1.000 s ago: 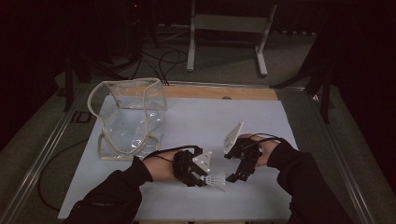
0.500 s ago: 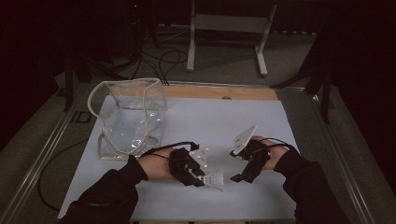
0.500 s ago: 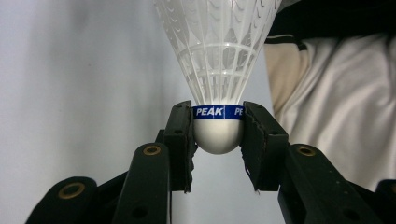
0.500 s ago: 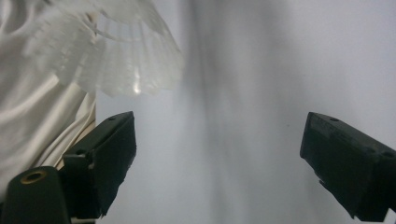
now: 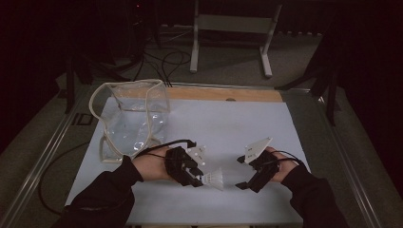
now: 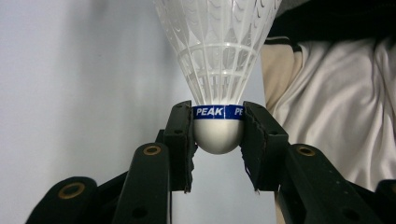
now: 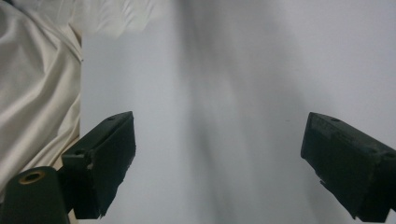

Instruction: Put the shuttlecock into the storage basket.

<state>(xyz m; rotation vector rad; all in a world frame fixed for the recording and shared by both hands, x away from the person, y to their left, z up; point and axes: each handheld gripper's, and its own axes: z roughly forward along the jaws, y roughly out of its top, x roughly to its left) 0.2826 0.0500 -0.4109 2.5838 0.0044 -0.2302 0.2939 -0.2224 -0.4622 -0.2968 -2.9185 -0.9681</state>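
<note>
A white tabletop (image 5: pixel 228 123) sits in a dark room, with a clear plastic bag (image 5: pixel 130 118) standing at its far left corner. My left tool (image 6: pixel 217 133) is clenched on the round cork of a white shuttlecock (image 6: pixel 217 56), its skirt pointing away from the jaws, low over the tabletop's near middle. My right tool (image 7: pixel 219 163) hangs just right of it, jaws wide apart with nothing between them

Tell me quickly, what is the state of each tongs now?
Left tongs: closed on the shuttlecock, at its cork.
Right tongs: open, holding nothing.
</note>
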